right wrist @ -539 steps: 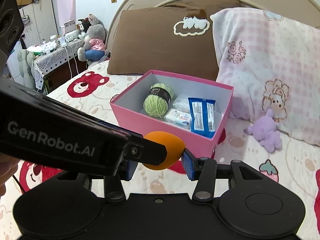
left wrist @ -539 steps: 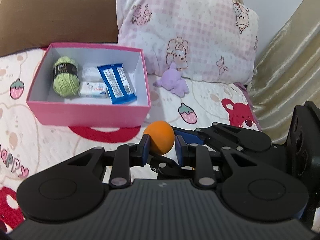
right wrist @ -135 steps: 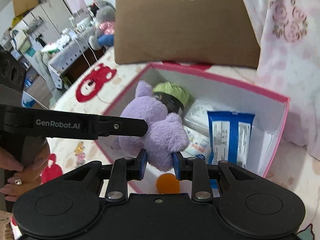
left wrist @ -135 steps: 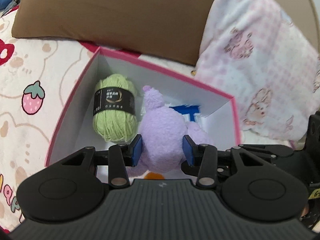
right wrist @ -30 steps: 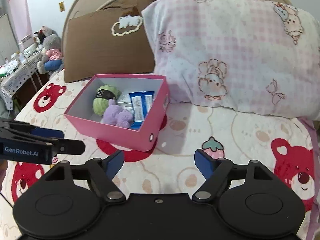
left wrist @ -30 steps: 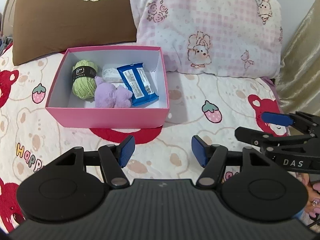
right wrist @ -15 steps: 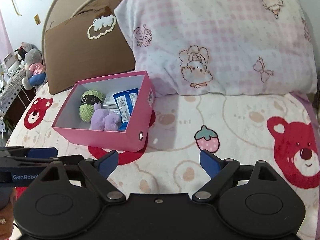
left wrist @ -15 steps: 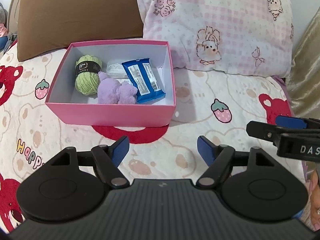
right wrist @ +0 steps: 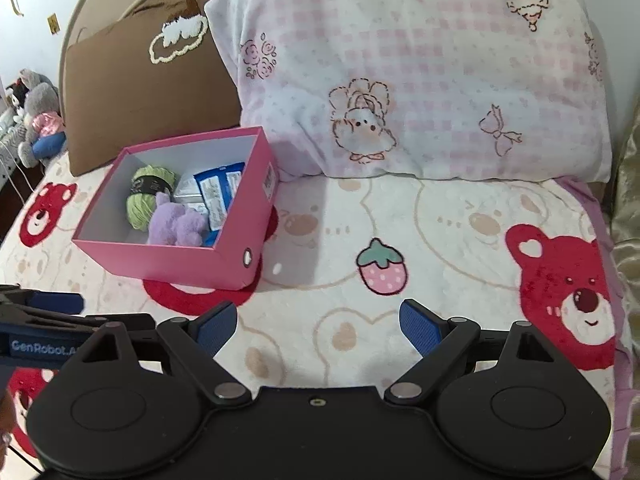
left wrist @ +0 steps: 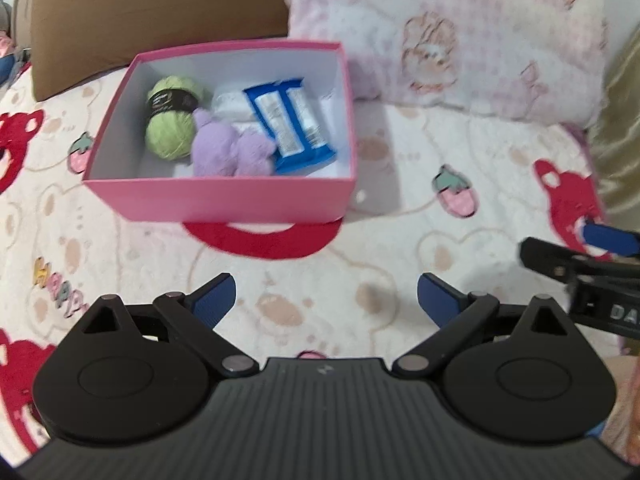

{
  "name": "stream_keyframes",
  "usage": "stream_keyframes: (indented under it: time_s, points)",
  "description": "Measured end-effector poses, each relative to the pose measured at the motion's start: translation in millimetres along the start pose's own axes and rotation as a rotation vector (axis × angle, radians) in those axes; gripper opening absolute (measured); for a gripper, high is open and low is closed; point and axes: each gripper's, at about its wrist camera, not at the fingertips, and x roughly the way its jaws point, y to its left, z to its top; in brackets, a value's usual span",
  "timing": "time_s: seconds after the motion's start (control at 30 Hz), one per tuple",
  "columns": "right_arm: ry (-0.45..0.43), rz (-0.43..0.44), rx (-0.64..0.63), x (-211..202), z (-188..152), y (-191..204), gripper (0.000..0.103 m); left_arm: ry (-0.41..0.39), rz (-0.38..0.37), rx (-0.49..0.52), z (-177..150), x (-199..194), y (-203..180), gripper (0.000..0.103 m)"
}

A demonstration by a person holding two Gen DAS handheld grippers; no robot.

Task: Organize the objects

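- Box is being used as the collecting spot; it is resting on the blanket, just in front of the brown pillow.
- Yarn, plush and blue packet are being kept inside the box, packed touching side by side, likely so all fit.
- White packs are being partly hidden under plush and packet.
- Left gripper is being held near the box's front side, jaws spread wide, nothing between them.
- Right gripper is being held in front of and right of the box, jaws also spread, empty.
- No loose object is being seen outside the box; sorting is judged finished.
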Motion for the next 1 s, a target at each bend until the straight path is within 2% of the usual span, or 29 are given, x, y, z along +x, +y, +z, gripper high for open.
stream_keyframes:
  time_s: [0.13, 0.3, 0.5, 0.7, 1.0]
  points:
    - [0.021, -0.028, -0.016, 2.5, -2.5, 0.4, 0.091, 0.007, 0.045, 0.009, -0.6, 4.8, -0.5, 0.099]
    - [0.029, -0.051, -0.031, 3.5, -5.1, 2.4, 0.091, 0.035, 0.028, -0.007, -3.2, 8.1, 0.5, 0.099]
    - [0.024, -0.048, -0.051, -1.6, -5.6, 5.7, 0.091, 0.018, 0.026, -0.004, -6.5, 1.8, -0.4, 0.099]
    - [0.040, -0.066, -0.049, 0.2, -6.2, 7.2, 0.091, 0.001, 0.091, 0.006, -5.0, -3.1, 2.4, 0.099]
    - [0.044, -0.068, -0.056, -1.9, -8.7, 7.7, 0.091, 0.017, 0.070, 0.012, -5.5, -3.6, 2.1, 0.099]
